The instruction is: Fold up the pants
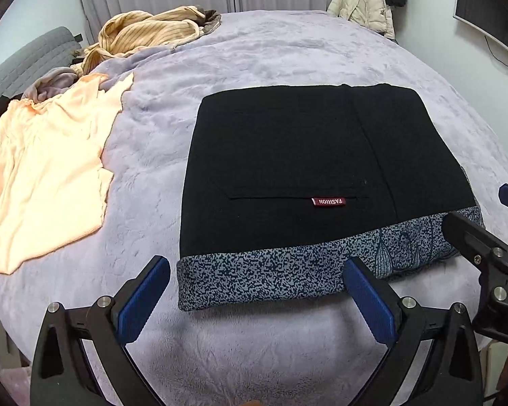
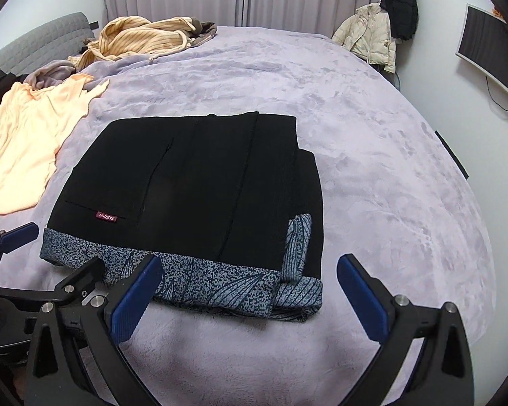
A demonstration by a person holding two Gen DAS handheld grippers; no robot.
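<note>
Black pants (image 1: pixel 304 155) lie folded into a flat rectangle on the lilac bed cover (image 1: pixel 254 57), with a speckled blue-grey waistband (image 1: pixel 271 275) along the near edge and a red label (image 1: pixel 328 202). The pants also show in the right wrist view (image 2: pixel 199 182). My left gripper (image 1: pixel 257 272) is open and empty, just in front of the waistband. My right gripper (image 2: pixel 250 270) is open and empty, over the waistband's near right corner (image 2: pixel 298 291). Each gripper shows at the edge of the other's view.
A peach garment (image 1: pixel 47 169) lies spread at the left. A striped tan garment (image 1: pixel 145 34) is piled at the far left. Jackets (image 2: pixel 376 37) hang at the far right beside a wall monitor (image 2: pixel 491 50). Curtains run along the back.
</note>
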